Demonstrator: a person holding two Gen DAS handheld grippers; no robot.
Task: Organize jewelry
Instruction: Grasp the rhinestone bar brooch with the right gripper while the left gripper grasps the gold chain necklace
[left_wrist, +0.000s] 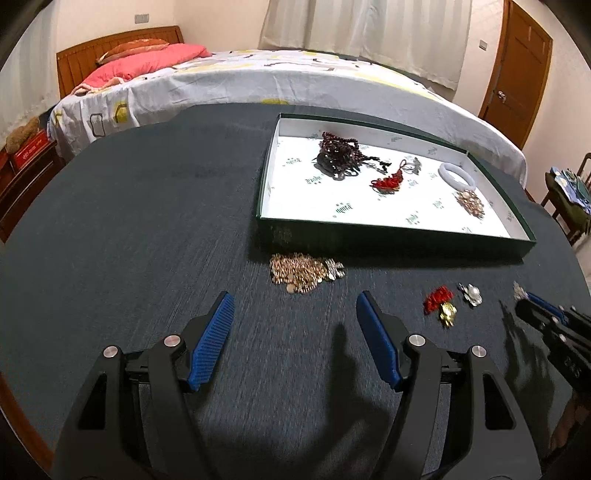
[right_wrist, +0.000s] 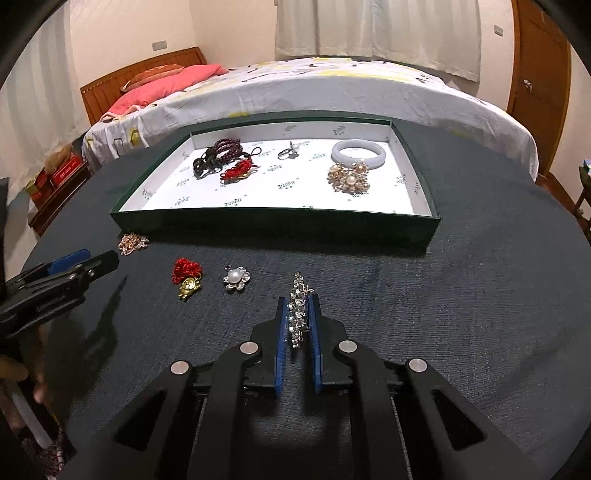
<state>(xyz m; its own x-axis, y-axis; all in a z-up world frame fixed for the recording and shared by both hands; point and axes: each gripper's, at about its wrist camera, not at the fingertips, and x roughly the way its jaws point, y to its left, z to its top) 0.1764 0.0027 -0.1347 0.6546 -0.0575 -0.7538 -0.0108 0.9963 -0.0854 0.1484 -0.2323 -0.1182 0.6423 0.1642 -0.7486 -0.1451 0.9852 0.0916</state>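
The right tongs (right_wrist: 298, 321) are clenching a silver brooch (right_wrist: 299, 314) over the dark bench (right_wrist: 461, 314); the left tongs (left_wrist: 295, 332) are gaping, released; a bed (right_wrist: 332, 88) is filling the upper frame.

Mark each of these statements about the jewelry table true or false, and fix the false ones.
1. The right claw is shut on the silver rhinestone brooch. True.
2. The left claw grips the gold bead pile. False: its jaws stand wide apart and empty, and the pile lies on the table ahead of them.
3. The white bangle lies inside the green box. True.
4. The pearl flower brooch is in the box. False: it lies on the dark table, in front of the box.
5. The red knot charm with the gold pendant lies to the left of the pearl flower brooch in the right wrist view. True.
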